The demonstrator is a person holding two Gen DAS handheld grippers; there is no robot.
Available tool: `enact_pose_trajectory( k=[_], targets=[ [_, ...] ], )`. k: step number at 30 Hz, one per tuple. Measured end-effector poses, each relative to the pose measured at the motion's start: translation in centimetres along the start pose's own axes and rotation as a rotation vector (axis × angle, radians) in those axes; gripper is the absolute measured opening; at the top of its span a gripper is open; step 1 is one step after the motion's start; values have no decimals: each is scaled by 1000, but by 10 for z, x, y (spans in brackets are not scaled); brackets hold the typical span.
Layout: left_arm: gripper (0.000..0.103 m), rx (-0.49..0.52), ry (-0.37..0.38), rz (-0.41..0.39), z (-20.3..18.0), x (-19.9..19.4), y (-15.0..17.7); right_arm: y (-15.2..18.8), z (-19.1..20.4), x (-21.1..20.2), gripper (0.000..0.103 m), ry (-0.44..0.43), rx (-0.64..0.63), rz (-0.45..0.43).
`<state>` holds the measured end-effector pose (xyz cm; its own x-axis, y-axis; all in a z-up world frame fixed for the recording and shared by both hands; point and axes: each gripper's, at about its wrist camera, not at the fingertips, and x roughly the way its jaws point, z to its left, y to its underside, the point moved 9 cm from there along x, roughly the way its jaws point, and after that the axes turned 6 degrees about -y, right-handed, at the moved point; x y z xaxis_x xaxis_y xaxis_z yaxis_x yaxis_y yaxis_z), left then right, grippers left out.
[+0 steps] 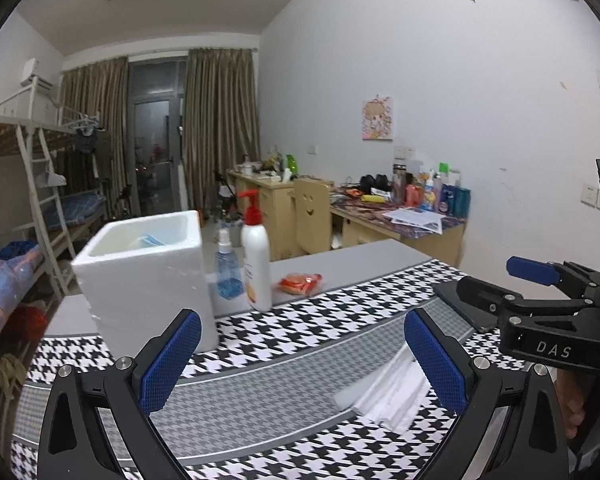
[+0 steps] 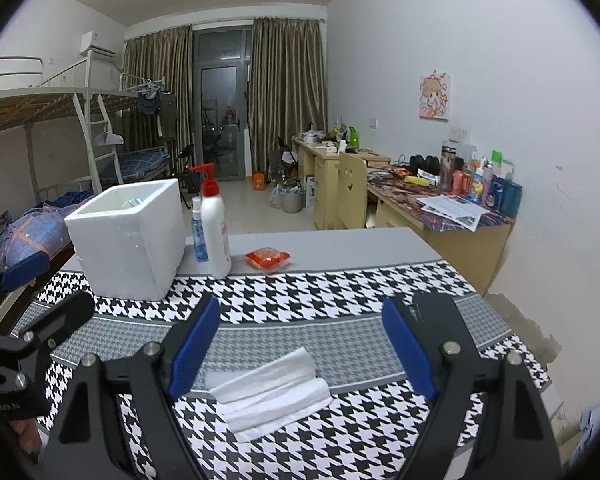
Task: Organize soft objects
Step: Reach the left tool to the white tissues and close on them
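**Folded white cloth on table, both grippers wide, nothing held**

Folded white cloth (image 2: 270, 390) lies flat on the houndstooth tablecloth (image 2: 340, 292), near front edge. Right gripper (image 2: 302, 350) hovers over it w/ jaws spread wide, blue pads either side of cloth but above it, not touching. Left gripper (image 1: 302, 364) also wide apart, empty; cloth (image 1: 392, 394) sits by its right-hand pad. Further back, left: white foam box (image 2: 128, 236), open top, something blue inside. Just right of box: small blue spray bottle (image 2: 199, 232) and white pump bottle (image 2: 215, 232) w/ red top, touching or nearly. Right of those, red packet (image 2: 267, 259) on the grey table (image 2: 360, 246) strip.
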<state>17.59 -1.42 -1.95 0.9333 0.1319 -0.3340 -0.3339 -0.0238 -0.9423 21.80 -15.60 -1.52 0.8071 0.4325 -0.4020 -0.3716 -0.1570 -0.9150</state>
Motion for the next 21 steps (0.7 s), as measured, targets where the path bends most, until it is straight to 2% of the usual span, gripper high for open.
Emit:
enact_pose_trajectory(
  k=[8, 16, 21],
  targets=[
    [102, 19, 7, 33, -15, 16, 14, 19, -16, 6, 86, 16, 33, 17],
    [102, 42, 55, 77, -32, 29, 26, 34, -28, 10, 86, 41, 11, 39],
    [102, 56, 88, 113, -42, 39, 36, 41, -31, 16, 86, 28, 13, 54]
  ],
)
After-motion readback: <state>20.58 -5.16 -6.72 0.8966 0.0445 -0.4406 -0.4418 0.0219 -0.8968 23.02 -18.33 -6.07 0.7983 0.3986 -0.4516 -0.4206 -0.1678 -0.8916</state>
